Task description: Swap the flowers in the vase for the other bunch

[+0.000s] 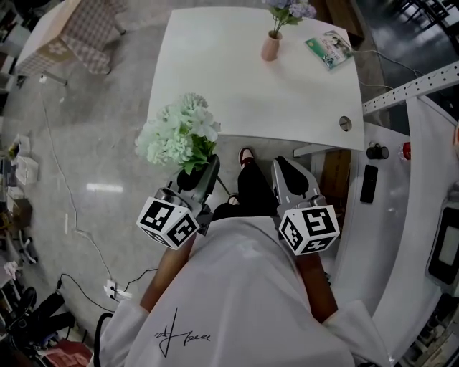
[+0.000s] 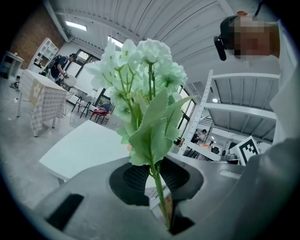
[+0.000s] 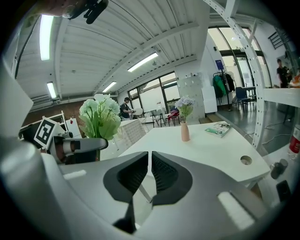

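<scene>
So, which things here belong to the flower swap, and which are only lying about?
For the job: green bunch, gripped in the left claw; pink vase holding purple flowers, on the white table; right claw, empty.
Lying about: booklet on that table; table with checked cloth.

Upright green bunch [image 1: 179,132]; purple-flowered pink vase [image 1: 270,47]

Right gripper [image 3: 150,161] fingers barely apart — empty, vase [image 3: 185,132] on table [image 3: 211,150], green bunch [image 3: 99,117] left
</scene>
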Action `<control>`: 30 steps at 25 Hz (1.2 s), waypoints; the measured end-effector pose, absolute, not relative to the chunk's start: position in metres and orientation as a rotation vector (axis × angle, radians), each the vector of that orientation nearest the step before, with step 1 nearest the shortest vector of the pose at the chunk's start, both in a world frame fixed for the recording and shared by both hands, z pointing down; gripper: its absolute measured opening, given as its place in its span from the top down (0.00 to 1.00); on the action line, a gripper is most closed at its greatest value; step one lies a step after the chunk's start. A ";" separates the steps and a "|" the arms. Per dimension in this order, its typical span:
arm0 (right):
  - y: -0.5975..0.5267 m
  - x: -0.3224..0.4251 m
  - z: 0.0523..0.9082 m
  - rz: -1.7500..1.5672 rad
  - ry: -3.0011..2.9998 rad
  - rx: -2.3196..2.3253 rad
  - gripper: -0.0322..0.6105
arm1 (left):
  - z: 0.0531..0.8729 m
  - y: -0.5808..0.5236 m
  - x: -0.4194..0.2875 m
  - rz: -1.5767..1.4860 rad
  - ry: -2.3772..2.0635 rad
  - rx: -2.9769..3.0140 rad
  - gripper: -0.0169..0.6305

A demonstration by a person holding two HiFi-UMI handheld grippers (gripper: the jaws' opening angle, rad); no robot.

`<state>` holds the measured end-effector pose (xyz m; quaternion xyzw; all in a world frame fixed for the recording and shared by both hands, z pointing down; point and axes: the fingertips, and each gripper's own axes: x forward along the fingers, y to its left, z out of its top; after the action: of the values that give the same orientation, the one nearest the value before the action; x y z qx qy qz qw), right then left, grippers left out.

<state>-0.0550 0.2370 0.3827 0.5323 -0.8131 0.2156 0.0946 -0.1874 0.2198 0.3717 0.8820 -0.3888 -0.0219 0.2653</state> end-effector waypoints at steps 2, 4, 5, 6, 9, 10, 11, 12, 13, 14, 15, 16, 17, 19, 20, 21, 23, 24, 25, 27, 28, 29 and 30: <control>0.226 -0.056 0.383 0.641 -2.422 1.572 0.92 | 0.372 0.209 -0.190 -0.062 -1.066 2.374 0.88; 0.215 -0.056 0.382 0.640 -2.433 1.565 0.92 | 0.373 0.199 -0.191 -0.061 -1.075 2.366 0.88; 0.209 -0.055 0.382 0.640 -2.439 1.562 0.92 | 0.373 0.194 -0.190 -0.060 -1.079 2.364 0.88; 0.203 -0.054 0.381 0.641 -2.445 1.560 0.91 | 0.373 0.189 -0.189 -0.058 -1.083 2.364 0.88; 0.183 -0.048 0.378 0.641 -2.457 1.565 0.91 | 0.368 0.171 -0.184 -0.053 -1.091 2.371 0.88; 0.175 -0.045 0.377 0.638 -2.457 1.568 0.91 | 0.366 0.163 -0.181 -0.052 -1.091 2.374 0.88; 0.166 -0.041 0.376 0.636 -2.456 1.569 0.91 | 0.364 0.155 -0.177 -0.050 -1.091 2.375 0.88; 0.157 -0.037 0.376 0.636 -2.456 1.569 0.91 | 0.363 0.146 -0.173 -0.048 -1.091 2.376 0.88; 0.149 -0.034 0.375 0.638 -2.457 1.568 0.91 | 0.363 0.138 -0.169 -0.045 -1.091 2.377 0.88; 0.143 -0.031 0.375 0.641 -2.460 1.567 0.91 | 0.362 0.132 -0.166 -0.043 -1.091 2.377 0.88; 0.138 -0.029 0.374 0.643 -2.463 1.567 0.91 | 0.362 0.128 -0.164 -0.041 -1.092 2.378 0.88; 0.135 -0.028 0.374 0.645 -2.465 1.568 0.91 | 0.362 0.125 -0.163 -0.038 -1.092 2.379 0.88; 0.133 -0.026 0.374 0.647 -2.466 1.569 0.92 | 0.362 0.123 -0.162 -0.037 -1.093 2.380 0.88; 0.131 -0.024 0.374 0.649 -2.469 1.570 0.91 | 0.361 0.120 -0.161 -0.037 -1.096 2.382 0.88; 0.130 -0.023 0.373 0.649 -2.471 1.571 0.92 | 0.360 0.120 -0.161 -0.040 -1.099 2.384 0.88; 0.131 -0.021 0.373 0.649 -2.474 1.572 0.91 | 0.359 0.120 -0.161 -0.041 -1.104 2.384 0.88; 0.127 -0.017 0.373 0.654 -2.478 1.572 0.92 | 0.358 0.116 -0.159 -0.038 -1.114 2.382 0.88; 0.120 -0.015 0.373 0.659 -2.480 1.569 0.91 | 0.357 0.110 -0.157 -0.035 -1.118 2.378 0.88; 0.110 -0.011 0.373 0.665 -2.483 1.564 0.92 | 0.357 0.101 -0.154 -0.031 -1.122 2.375 0.88; 0.090 -0.006 0.373 0.676 -2.489 1.552 0.91 | 0.356 0.083 -0.148 -0.024 -1.128 2.370 0.88; 0.083 -0.004 0.374 0.682 -2.494 1.544 0.92 | 0.355 0.077 -0.145 -0.021 -1.131 2.369 0.88; 0.077 -0.003 0.374 0.688 -2.499 1.535 0.92 | 0.355 0.072 -0.143 -0.018 -1.134 2.368 0.88; 0.072 -0.002 0.374 0.693 -2.505 1.523 0.92 | 0.355 0.069 -0.142 -0.014 -1.138 2.366 0.88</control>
<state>-0.0022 0.0722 0.3741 0.5046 -0.8298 0.2295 0.0644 -0.1416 0.0690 0.3548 0.8714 -0.4189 -0.0050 0.2551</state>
